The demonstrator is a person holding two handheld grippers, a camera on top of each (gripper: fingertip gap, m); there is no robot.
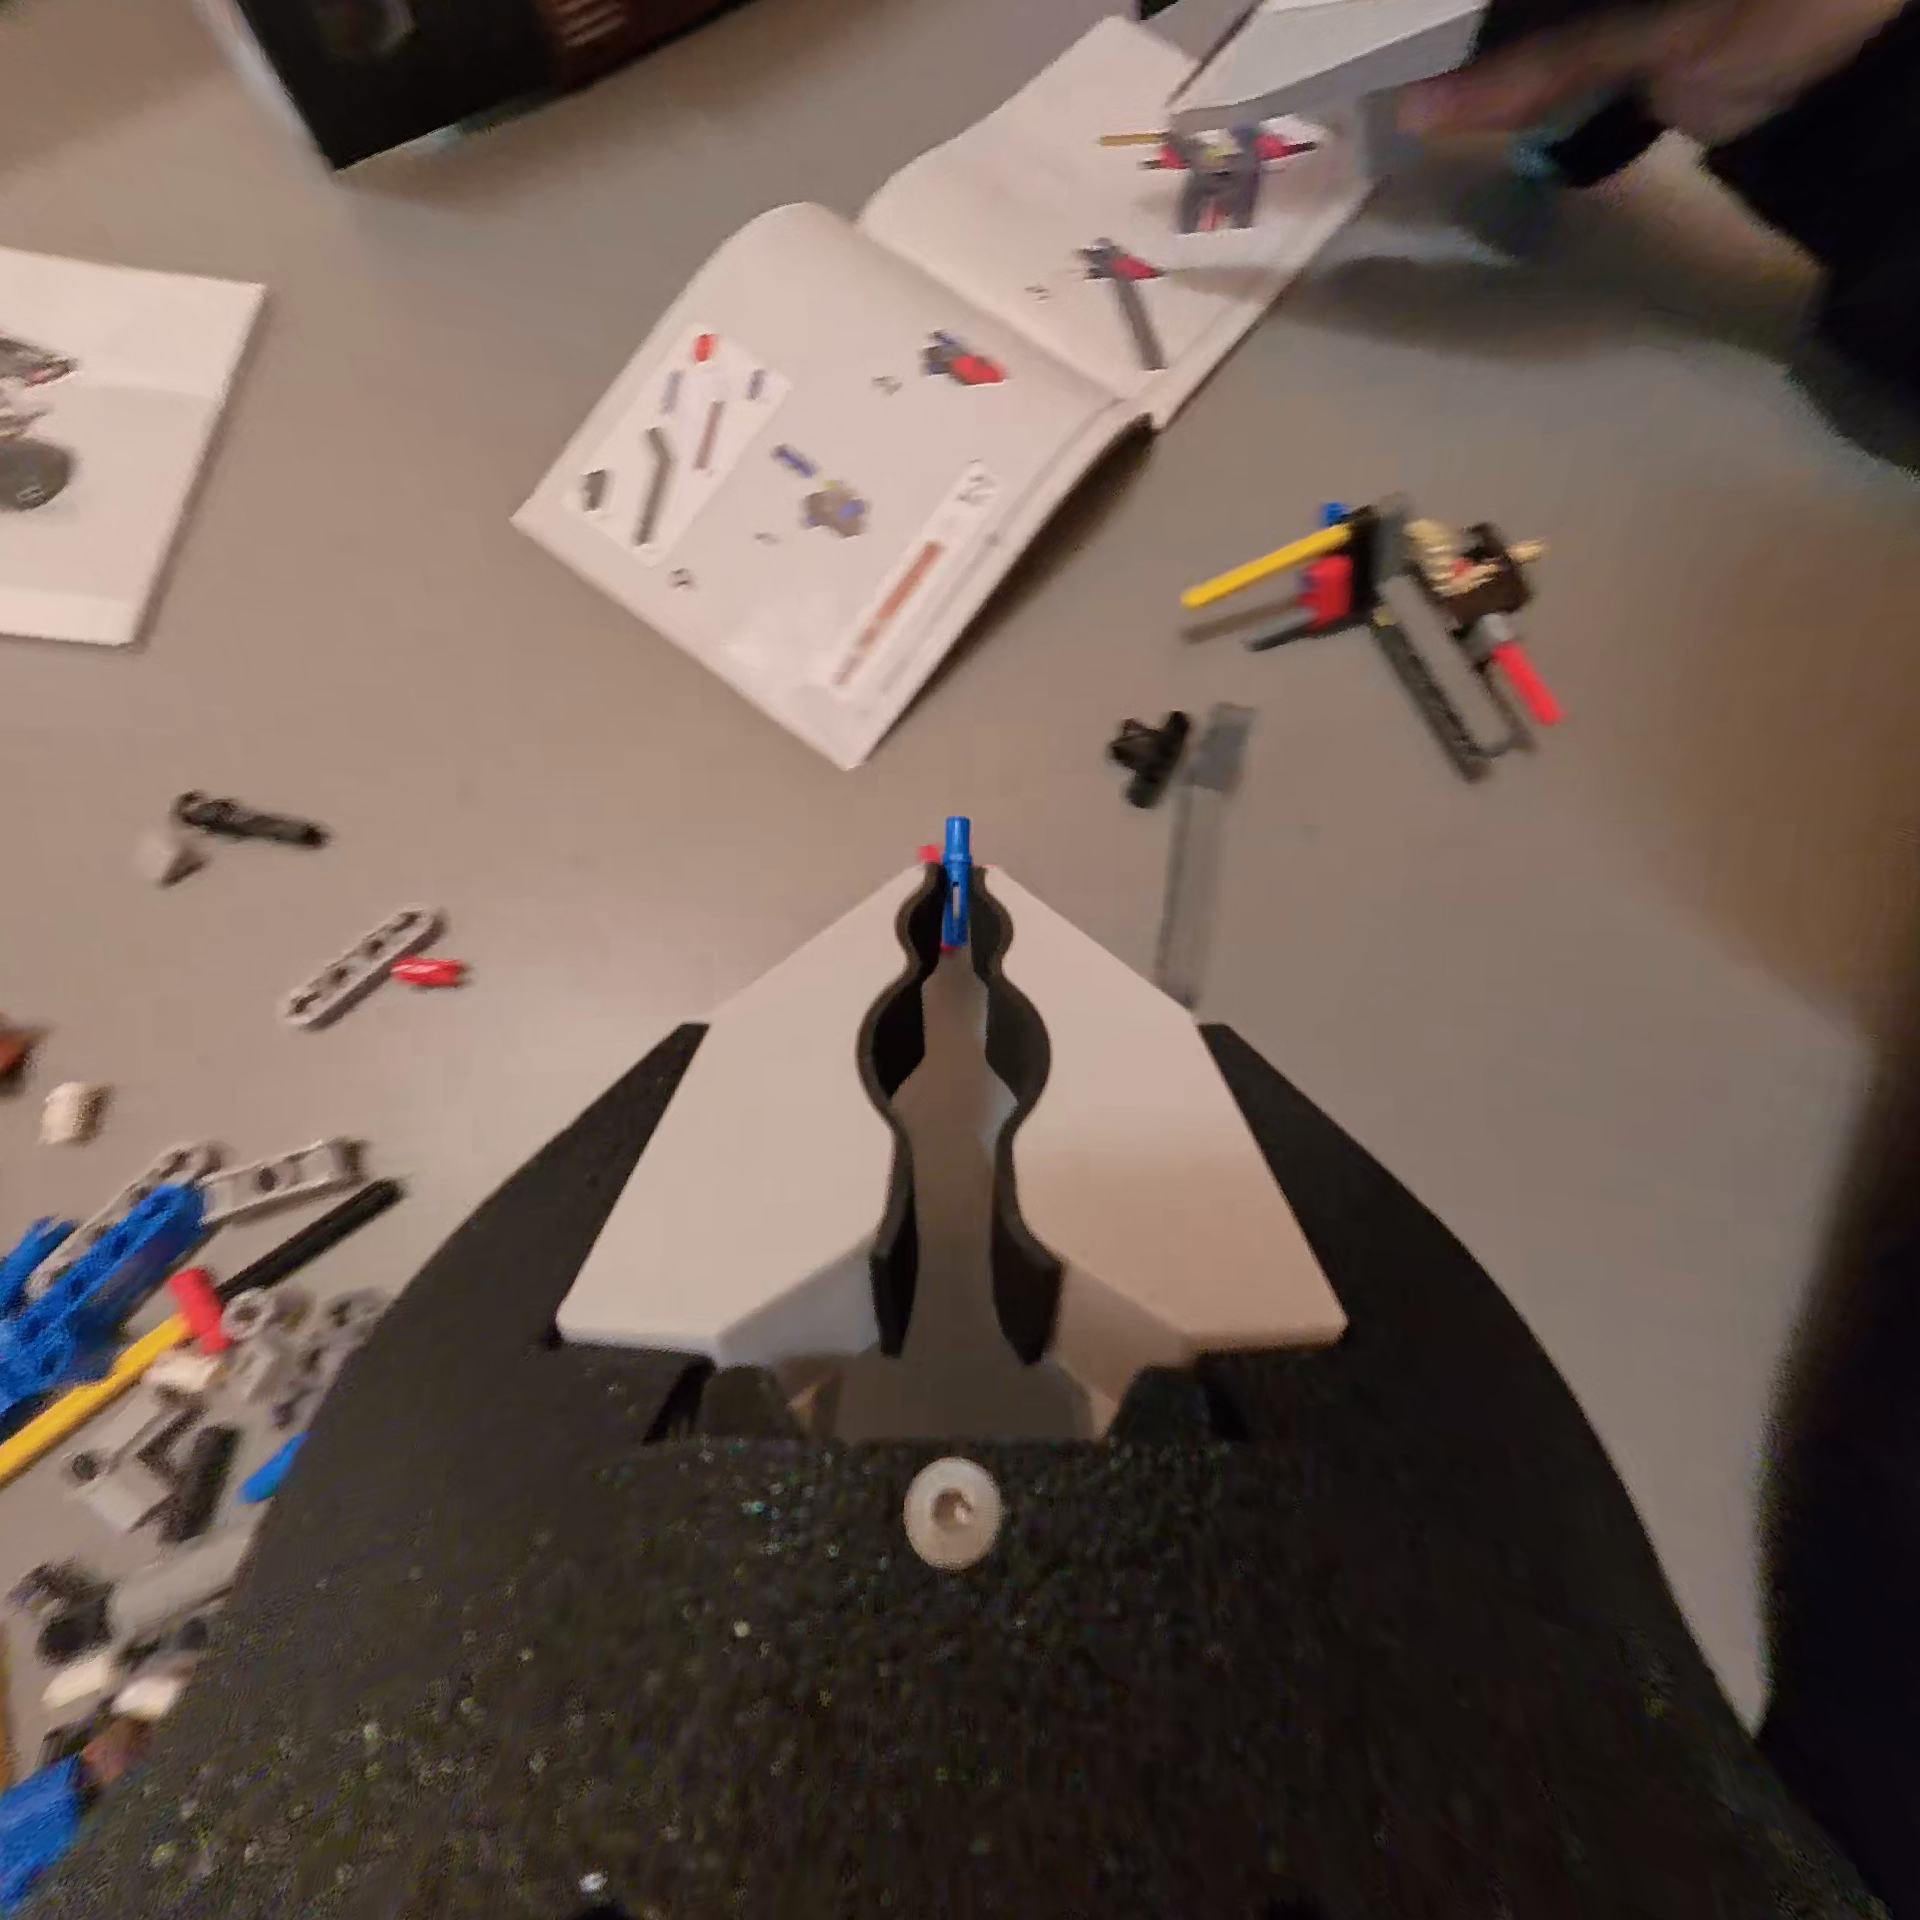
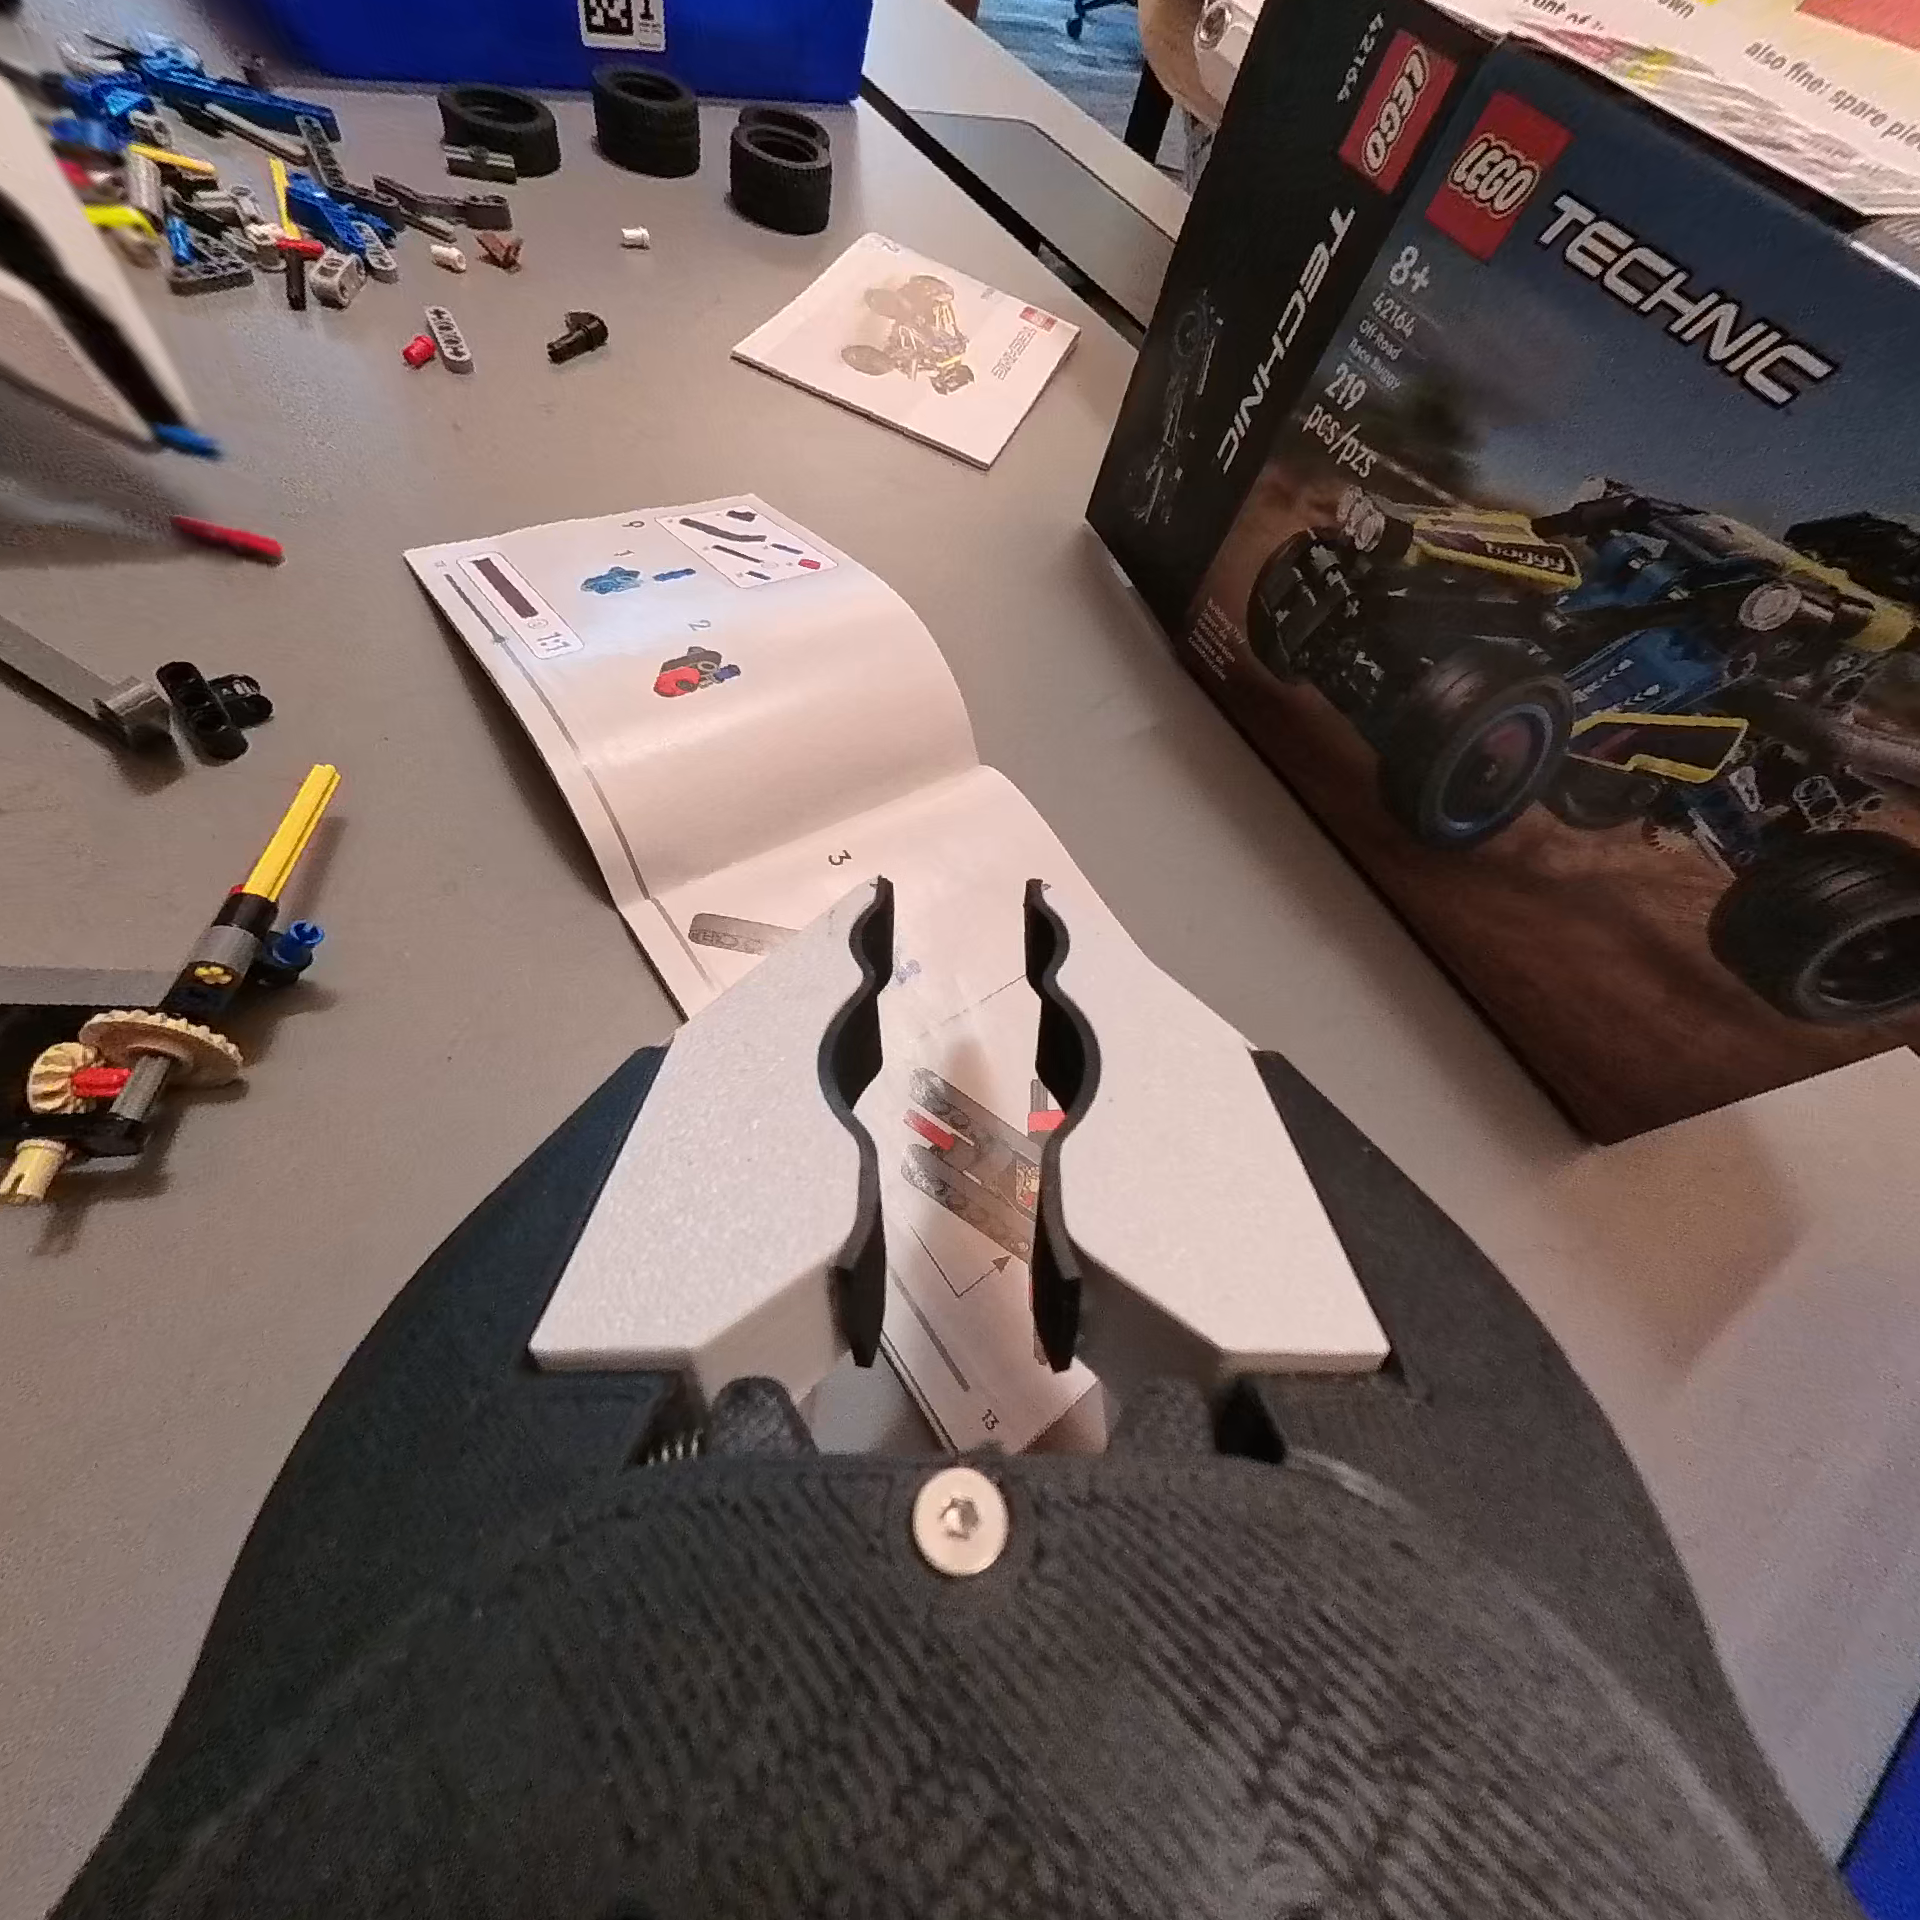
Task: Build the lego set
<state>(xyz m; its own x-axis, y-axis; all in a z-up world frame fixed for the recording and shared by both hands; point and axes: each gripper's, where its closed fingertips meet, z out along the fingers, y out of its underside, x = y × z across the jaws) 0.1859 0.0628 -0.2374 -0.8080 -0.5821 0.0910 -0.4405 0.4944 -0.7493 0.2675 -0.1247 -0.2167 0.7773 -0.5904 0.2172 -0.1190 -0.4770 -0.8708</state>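
My left gripper (image 1: pixel 956 883) is shut on a small blue pin (image 1: pixel 957 857) that sticks out past its fingertips, held above the grey table. A bit of red shows right behind the pin. The partly built assembly (image 1: pixel 1434 603), with a yellow axle, red parts and tan gears, lies on the table ahead to the right; it also shows in the right wrist view (image 2: pixel 135 1049). My right gripper (image 2: pixel 956 894) is open and empty above the open instruction booklet (image 2: pixel 727 707). The left gripper with the blue pin (image 2: pixel 192 442) shows at that view's left edge.
Loose parts are piled at the left (image 1: pixel 156 1299). A black connector (image 1: pixel 1148 753) and a grey axle (image 1: pixel 1195 862) lie near the assembly. In the right wrist view, the set's box (image 2: pixel 1558 520) stands at the right; black tyres (image 2: pixel 644 125), a small booklet (image 2: pixel 914 343) and a red axle (image 2: pixel 229 540) lie farther off. The tips of one gripper are about 20 cm away from the tips of the other.
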